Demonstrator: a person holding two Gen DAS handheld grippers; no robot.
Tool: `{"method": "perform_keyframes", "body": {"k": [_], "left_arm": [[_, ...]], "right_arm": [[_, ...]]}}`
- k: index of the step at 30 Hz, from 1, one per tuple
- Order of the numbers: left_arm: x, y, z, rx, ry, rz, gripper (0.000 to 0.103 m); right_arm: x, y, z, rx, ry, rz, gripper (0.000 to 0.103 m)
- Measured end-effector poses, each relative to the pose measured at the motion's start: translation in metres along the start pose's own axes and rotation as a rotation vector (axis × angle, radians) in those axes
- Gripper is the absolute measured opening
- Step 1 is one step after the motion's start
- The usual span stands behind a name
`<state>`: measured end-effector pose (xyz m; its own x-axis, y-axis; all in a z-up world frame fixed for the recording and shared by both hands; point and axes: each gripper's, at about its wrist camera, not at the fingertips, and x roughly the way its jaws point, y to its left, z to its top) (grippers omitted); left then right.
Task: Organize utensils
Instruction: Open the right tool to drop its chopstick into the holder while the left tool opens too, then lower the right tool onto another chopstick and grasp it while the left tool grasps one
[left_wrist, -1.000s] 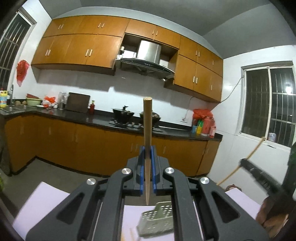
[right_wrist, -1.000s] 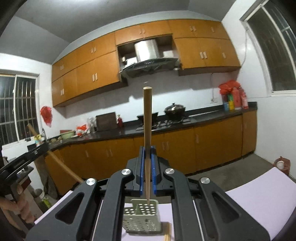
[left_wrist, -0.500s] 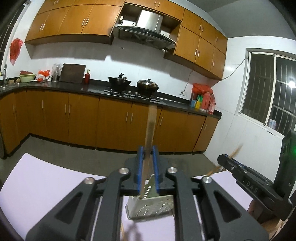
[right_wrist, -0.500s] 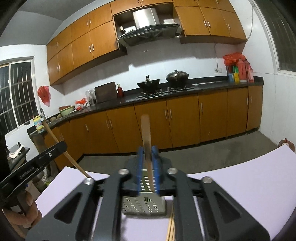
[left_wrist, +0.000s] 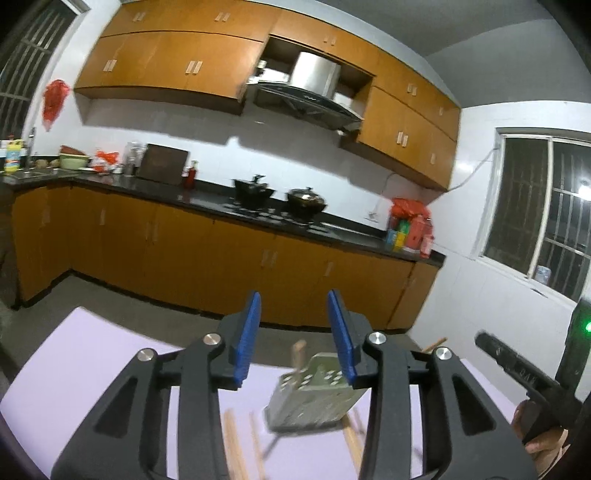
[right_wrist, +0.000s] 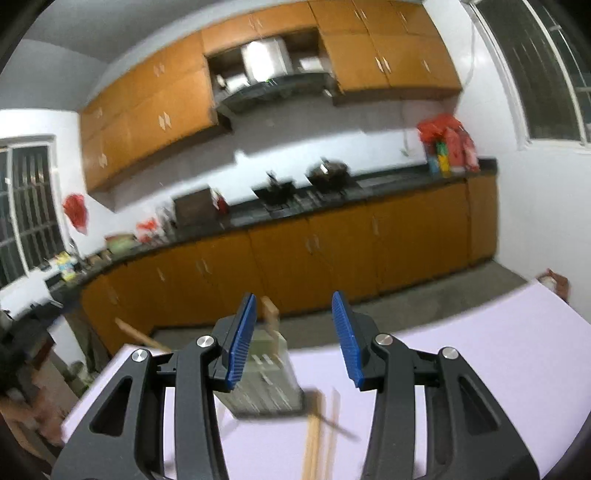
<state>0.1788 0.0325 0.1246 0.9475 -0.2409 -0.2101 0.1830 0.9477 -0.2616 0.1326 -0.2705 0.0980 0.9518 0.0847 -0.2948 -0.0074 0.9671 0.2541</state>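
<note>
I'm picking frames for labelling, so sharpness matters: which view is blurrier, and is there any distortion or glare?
Right wrist view: heavy motion blur, the perforated holder and chopsticks on the mat smeared. Left wrist view: cabinets fairly crisp, the holder still soft. Both: fisheye bends the countertop and darkens the corners. Glare only on the range hood.

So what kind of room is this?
A home kitchen, it seems: wooden cabinets above a dark counter, a range hood and two pots on the stove.
</note>
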Motion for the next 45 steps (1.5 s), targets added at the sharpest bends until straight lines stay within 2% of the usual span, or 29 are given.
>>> {"method": "perform_keyframes", "body": {"k": [2, 4, 6, 7, 9, 12, 17, 18, 20, 21, 29, 32, 37, 45], "left_arm": [[-0.010, 0.012, -0.014, 0.010, 0.027, 0.063, 0.041], [-0.012, 0.026, -0.035, 0.029, 0.087, 0.131, 0.041], [-0.006, 0.038, -0.056, 0.035, 0.165, 0.176, 0.041], [-0.003, 0.044, -0.065, 0.035, 0.197, 0.191, 0.041], [0.003, 0.056, -0.090, 0.026, 0.286, 0.214, 0.039], [0.011, 0.068, -0.123, 0.000, 0.385, 0.218, 0.039], [0.017, 0.072, -0.156, -0.001, 0.477, 0.193, 0.039], [0.016, 0.071, -0.164, -0.001, 0.486, 0.189, 0.039], [0.018, 0.068, -0.174, 0.000, 0.512, 0.171, 0.039], [0.019, 0.067, -0.180, -0.002, 0.524, 0.162, 0.039], [0.028, 0.057, -0.199, 0.000, 0.601, 0.106, 0.028], [0.029, 0.053, -0.203, 0.017, 0.619, 0.095, 0.026], [0.038, 0.046, -0.213, 0.076, 0.666, 0.118, 0.020], [0.050, 0.038, -0.212, 0.134, 0.662, 0.159, 0.019]], "right_arm": [[0.011, -0.016, -0.026, 0.004, 0.104, -0.047, 0.044], [0.028, -0.028, -0.056, 0.017, 0.229, -0.066, 0.042], [0.042, -0.034, -0.085, 0.036, 0.341, -0.055, 0.031], [0.052, -0.037, -0.105, 0.044, 0.412, -0.048, 0.030], [0.061, -0.035, -0.132, 0.041, 0.493, -0.037, 0.024], [0.071, -0.027, -0.160, 0.027, 0.562, -0.025, 0.023], [0.083, -0.013, -0.175, -0.021, 0.587, -0.030, 0.022], [0.083, -0.014, -0.175, -0.032, 0.581, -0.035, 0.020], [0.085, -0.014, -0.176, -0.064, 0.583, -0.073, 0.010], [0.083, -0.018, -0.175, -0.060, 0.586, -0.078, 0.008], [0.081, -0.048, -0.174, -0.013, 0.559, -0.162, 0.008], [0.079, -0.053, -0.174, -0.002, 0.556, -0.164, 0.008], [0.076, -0.050, -0.175, -0.038, 0.552, -0.171, 0.008], [0.073, -0.045, -0.177, -0.047, 0.557, -0.153, 0.008]]}}
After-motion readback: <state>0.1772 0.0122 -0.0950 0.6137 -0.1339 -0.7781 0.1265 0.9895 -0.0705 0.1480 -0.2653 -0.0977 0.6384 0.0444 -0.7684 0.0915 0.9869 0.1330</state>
